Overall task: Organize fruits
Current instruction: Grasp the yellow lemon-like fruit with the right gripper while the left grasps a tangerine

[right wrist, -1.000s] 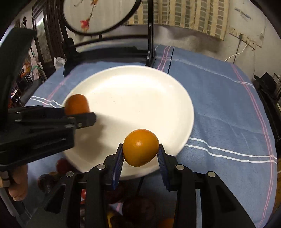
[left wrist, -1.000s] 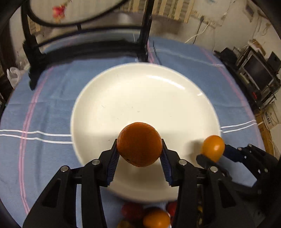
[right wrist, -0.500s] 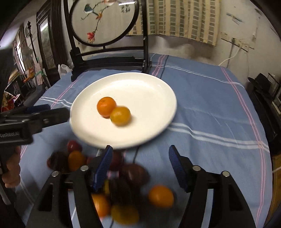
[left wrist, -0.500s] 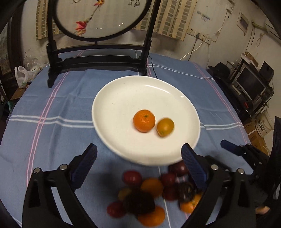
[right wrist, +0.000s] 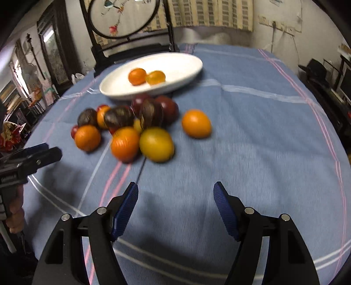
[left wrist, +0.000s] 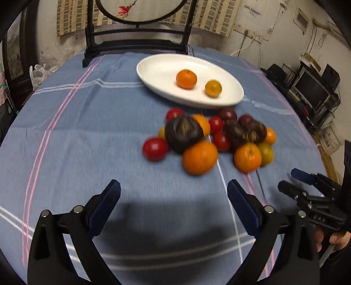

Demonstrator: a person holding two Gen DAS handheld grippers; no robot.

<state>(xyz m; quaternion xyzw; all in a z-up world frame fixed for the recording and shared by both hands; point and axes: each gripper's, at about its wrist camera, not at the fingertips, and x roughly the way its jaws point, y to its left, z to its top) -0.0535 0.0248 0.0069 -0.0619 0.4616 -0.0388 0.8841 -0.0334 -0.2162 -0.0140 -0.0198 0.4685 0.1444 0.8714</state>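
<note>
A white plate (left wrist: 158,68) (right wrist: 186,63) at the table's far side holds an orange mandarin (left wrist: 186,79) (right wrist: 137,76) and a smaller yellow-orange fruit (left wrist: 213,88) (right wrist: 156,77). In front of the plate lies a pile of several fruits (left wrist: 210,138) (right wrist: 127,127): red, orange, yellow and dark purple. One orange fruit (right wrist: 196,123) lies apart to the pile's right. My left gripper (left wrist: 173,193) is open and empty, near the table's front. My right gripper (right wrist: 175,195) is open and empty too; it also shows in the left wrist view (left wrist: 291,180).
A blue striped tablecloth (left wrist: 87,131) covers the round table. A dark wooden stand with a round embroidered screen (left wrist: 136,43) (right wrist: 125,19) stands behind the plate. Shelves with electronics (left wrist: 316,92) are off the table's right side.
Both grippers let go of their fruits onto the plate, opened, and drew back toward the table's front. The fruit pile has come fully into view.
</note>
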